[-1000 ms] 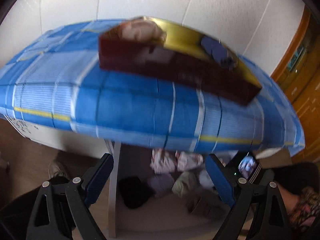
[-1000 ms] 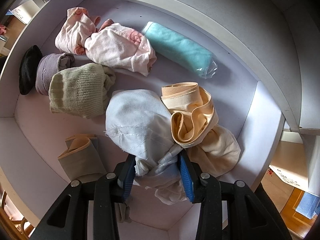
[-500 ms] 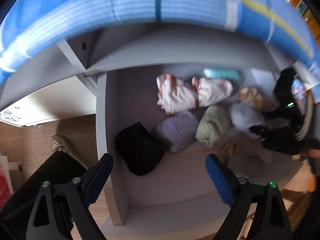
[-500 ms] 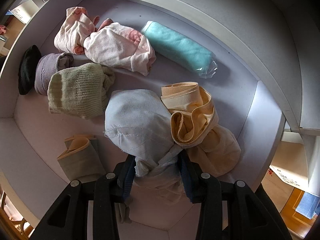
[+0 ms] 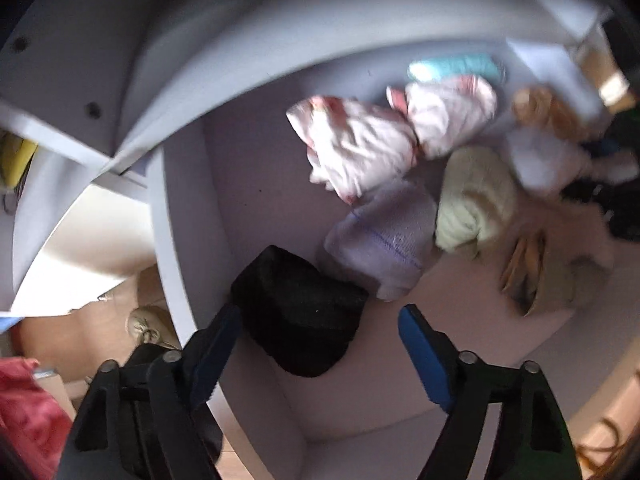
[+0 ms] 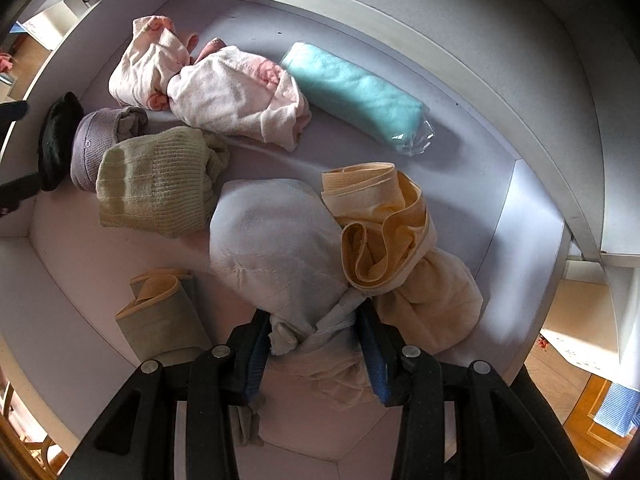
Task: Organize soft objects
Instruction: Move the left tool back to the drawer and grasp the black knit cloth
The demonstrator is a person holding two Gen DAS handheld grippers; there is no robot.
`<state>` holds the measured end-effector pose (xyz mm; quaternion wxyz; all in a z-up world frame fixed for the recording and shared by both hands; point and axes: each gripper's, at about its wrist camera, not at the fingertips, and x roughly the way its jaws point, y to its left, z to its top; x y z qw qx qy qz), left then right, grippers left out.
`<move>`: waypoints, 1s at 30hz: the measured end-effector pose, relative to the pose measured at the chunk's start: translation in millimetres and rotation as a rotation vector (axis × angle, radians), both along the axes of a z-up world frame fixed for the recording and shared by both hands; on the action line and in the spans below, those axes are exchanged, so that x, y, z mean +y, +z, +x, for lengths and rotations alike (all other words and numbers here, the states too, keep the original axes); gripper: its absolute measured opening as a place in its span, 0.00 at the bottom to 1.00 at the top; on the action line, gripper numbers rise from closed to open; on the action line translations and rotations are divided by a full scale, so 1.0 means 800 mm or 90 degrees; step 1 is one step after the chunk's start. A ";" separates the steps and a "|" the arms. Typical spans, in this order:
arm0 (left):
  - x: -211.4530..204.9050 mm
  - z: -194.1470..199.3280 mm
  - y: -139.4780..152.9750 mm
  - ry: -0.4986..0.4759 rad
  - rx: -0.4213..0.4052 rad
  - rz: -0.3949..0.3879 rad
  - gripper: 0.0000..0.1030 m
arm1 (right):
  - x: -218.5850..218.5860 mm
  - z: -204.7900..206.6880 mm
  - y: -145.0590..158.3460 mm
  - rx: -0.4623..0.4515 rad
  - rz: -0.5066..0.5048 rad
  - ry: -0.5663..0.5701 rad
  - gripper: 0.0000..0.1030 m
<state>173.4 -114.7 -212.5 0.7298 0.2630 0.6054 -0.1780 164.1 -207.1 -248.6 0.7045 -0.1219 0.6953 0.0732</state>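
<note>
Pale blue cloth bundle, crumpled, tail knotted

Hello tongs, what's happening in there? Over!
Left tongs closing around black bundle, not gripping. Right tongs clamped on pale blue cloth. Nothing blocking.

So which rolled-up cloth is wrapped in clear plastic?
The turquoise roll by the back wall. Clear plastic sticks out at its end; the other bundles are bare cloth.

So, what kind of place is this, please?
Probably a bedroom or a closet at home: a white wooden shelf compartment holds rolled soft clothes, such as a ribbed pale green sock bundle and a teal rolled towel. A wooden floor shows beside it.
</note>
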 end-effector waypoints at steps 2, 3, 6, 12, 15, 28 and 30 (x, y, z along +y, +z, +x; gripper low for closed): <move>0.000 0.001 -0.012 -0.008 0.000 0.021 0.76 | -0.001 0.000 0.001 0.000 0.002 -0.002 0.41; 0.001 0.002 -0.018 -0.007 0.005 0.027 0.76 | -0.002 0.000 0.001 0.000 0.003 -0.003 0.41; 0.006 0.004 -0.034 0.001 0.031 0.028 0.77 | -0.003 -0.001 0.001 0.000 0.003 -0.004 0.41; 0.010 0.001 -0.043 0.020 0.081 -0.059 0.86 | -0.007 -0.001 0.002 -0.002 0.004 -0.003 0.41; 0.008 -0.004 -0.034 0.029 0.115 -0.143 0.86 | -0.008 -0.002 0.001 -0.002 0.003 -0.004 0.41; 0.035 -0.003 -0.055 0.066 0.107 -0.093 0.86 | -0.009 0.000 -0.001 -0.002 0.000 -0.011 0.41; 0.026 -0.004 -0.061 0.048 0.100 -0.083 0.83 | -0.007 0.000 -0.001 -0.002 -0.001 -0.015 0.40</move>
